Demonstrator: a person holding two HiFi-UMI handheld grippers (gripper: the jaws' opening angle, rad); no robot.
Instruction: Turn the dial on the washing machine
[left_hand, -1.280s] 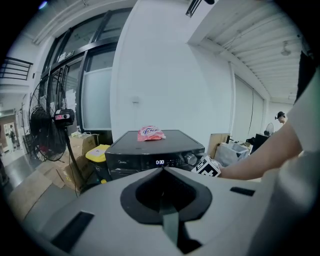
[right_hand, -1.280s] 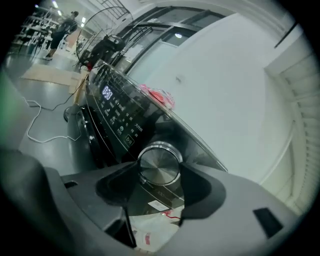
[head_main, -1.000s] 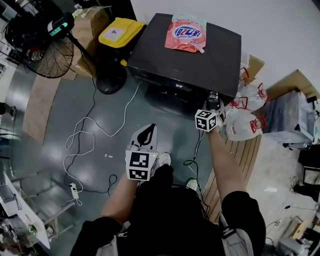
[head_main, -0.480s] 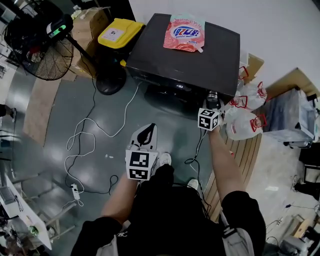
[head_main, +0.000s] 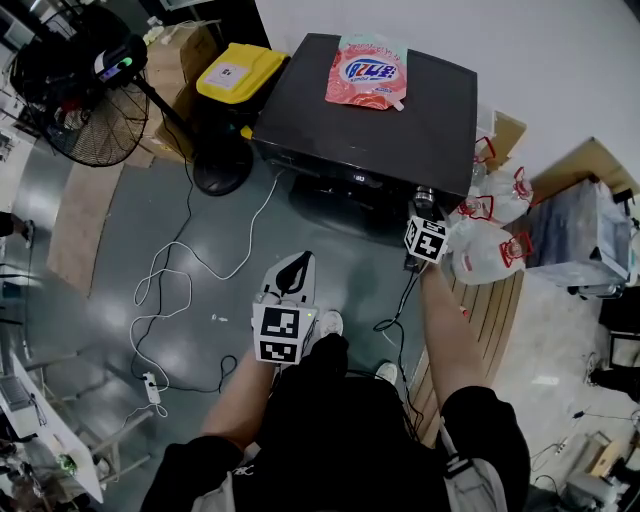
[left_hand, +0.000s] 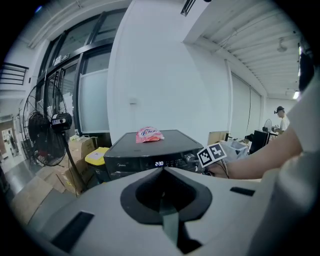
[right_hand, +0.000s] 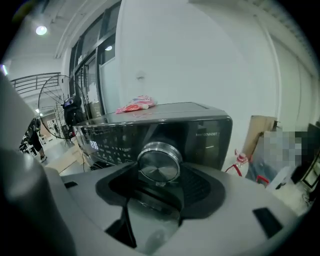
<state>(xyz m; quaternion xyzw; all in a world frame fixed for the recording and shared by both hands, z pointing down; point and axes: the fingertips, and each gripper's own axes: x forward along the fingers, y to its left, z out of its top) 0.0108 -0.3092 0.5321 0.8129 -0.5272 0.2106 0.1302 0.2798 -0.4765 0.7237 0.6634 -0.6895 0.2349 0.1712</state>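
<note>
Your right claw (head_main: 424, 207) is gripping the dial (head_main: 424, 194), which is sitting at the right end of the washing machine (head_main: 370, 120) front panel, on the side nearest you. The right gripper view is showing this best. There the round silver dial (right_hand: 159, 162) is lying squarely between the jaws of the right claw (right_hand: 160, 174), which are standing wide with their dark pads (right_hand: 197, 182) pressing in on its rim from either side. From the head view you are seeing only a sliver of the dial beyond the marker cube (head_main: 427, 240).

Your left claw (head_main: 295, 262) is hanging well back from the machine over the floor (head_main: 120, 230), its tips meeting and holding nothing. The left gripper view is confirming this for the left claw (left_hand: 162, 172), and it is also showing the lit display (left_hand: 158, 163) reading 2:30, which the head view is not making legible.

Only the head view is taking in the surroundings: a pink pouch (head_main: 366, 72) lying on the machine's far top, a yellow-lidded bin (head_main: 238, 68) and a fan (head_main: 85, 100) to the left, cables (head_main: 170, 290) trailing across the floor, and clear jugs (head_main: 490, 250) standing just right of the machine.
</note>
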